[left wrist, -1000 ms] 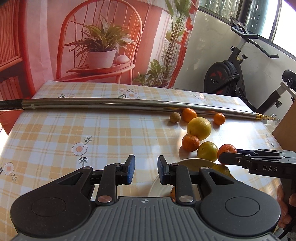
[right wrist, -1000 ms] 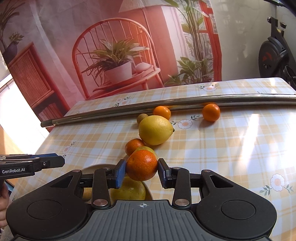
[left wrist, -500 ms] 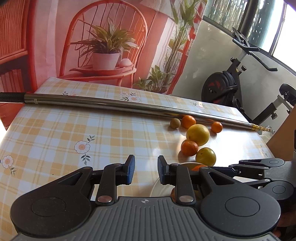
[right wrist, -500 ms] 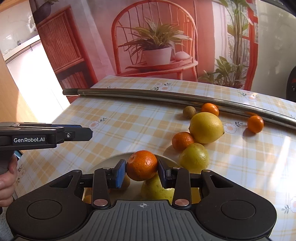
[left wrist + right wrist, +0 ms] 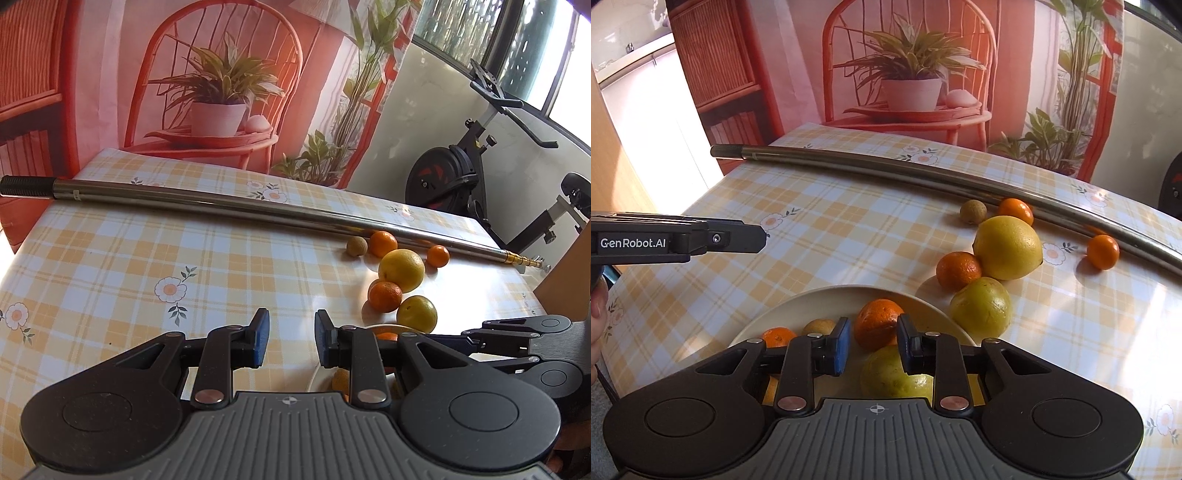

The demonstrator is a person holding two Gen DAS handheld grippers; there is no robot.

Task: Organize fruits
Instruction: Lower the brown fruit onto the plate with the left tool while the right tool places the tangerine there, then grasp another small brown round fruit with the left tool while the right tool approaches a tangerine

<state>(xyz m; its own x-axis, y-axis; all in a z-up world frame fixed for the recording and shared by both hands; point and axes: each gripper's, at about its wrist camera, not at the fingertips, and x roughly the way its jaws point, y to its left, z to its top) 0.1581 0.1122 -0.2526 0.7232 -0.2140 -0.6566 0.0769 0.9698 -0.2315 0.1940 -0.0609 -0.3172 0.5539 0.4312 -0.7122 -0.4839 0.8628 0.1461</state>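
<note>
Working through the transfer step, I am judging that the loose fruit is being moved, one piece at a time, into the plate (image 5: 812,299) at the near edge of the surface (image 5: 849,229).

1. Right hand-held gripper (image 5: 873,343): it is hanging over the plate with its jaws drawn in to their narrowest. The orange (image 5: 877,325) is lying in the plate just past the fingertips. It appears to be set down rather than clamped, though I cannot tell whether a pad is touching it.
2. Left hand-held gripper (image 5: 291,341): it is clenched on nothing and hovering over bare surface beside the plate.

Next move, as I am judging it: I am expecting to lift the right hand-held gripper clear, spread its jaws, and reach toward the nearest loose piece, the greenish-yellow fruit (image 5: 980,304) lying just beside the plate rim. This piece is wider than the orange, so it is calling for a wider opening.

Count, in the plate:
- two oranges, the second being a small orange (image 5: 777,336);
- one small brown fruit (image 5: 818,326);
- one yellow-green fruit (image 5: 894,373);
- more may be hiding under the hand-held gripper.

Count, loose on the surface:
- three oranges (image 5: 958,269);
- one large lemon (image 5: 1008,247);
- one greenish-yellow fruit;
- one small brown one (image 5: 973,211).

A metal pole (image 5: 923,177) is lying behind them.
</note>
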